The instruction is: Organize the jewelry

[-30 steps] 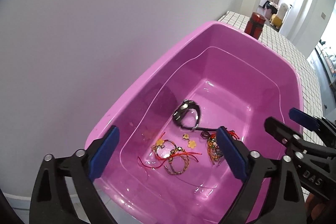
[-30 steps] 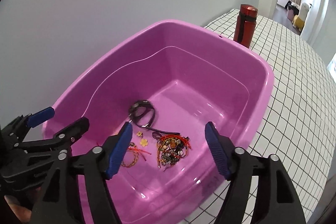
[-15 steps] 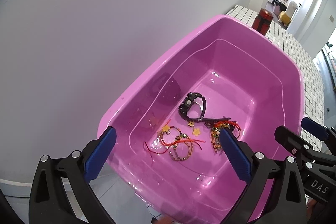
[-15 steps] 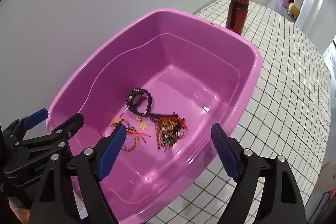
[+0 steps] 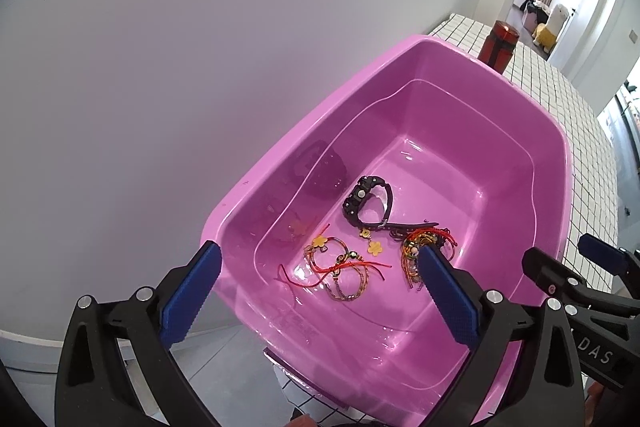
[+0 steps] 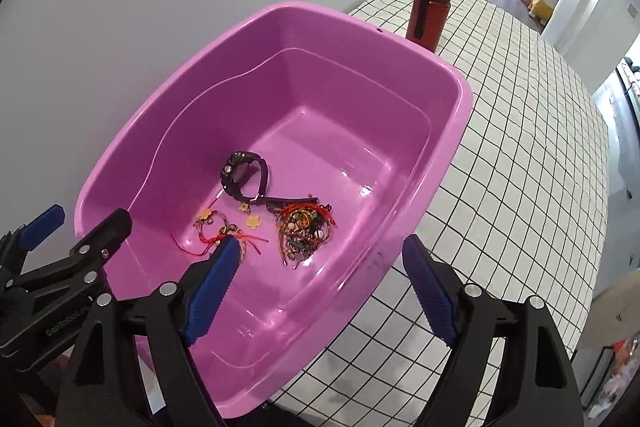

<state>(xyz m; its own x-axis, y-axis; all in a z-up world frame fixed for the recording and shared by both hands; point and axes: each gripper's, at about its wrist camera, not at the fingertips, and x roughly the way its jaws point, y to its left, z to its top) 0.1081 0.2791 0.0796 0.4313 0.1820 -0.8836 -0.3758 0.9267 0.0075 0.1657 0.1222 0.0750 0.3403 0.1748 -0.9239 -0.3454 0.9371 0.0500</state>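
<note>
Hiding part of the bracelet tangle, left gripper jaws gape.

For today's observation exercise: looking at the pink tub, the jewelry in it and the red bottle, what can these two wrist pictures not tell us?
- Tangled bracelet pile: right wrist view, pieces too small and knotted to count.
- Same pile, left wrist view: partly behind the left gripper finger.
- Red-cord bracelets: right wrist view, near end behind the right gripper finger.
- Red bottle: left wrist view, base hidden by the pink tub rim.
- Watch: face too small to read.
</note>
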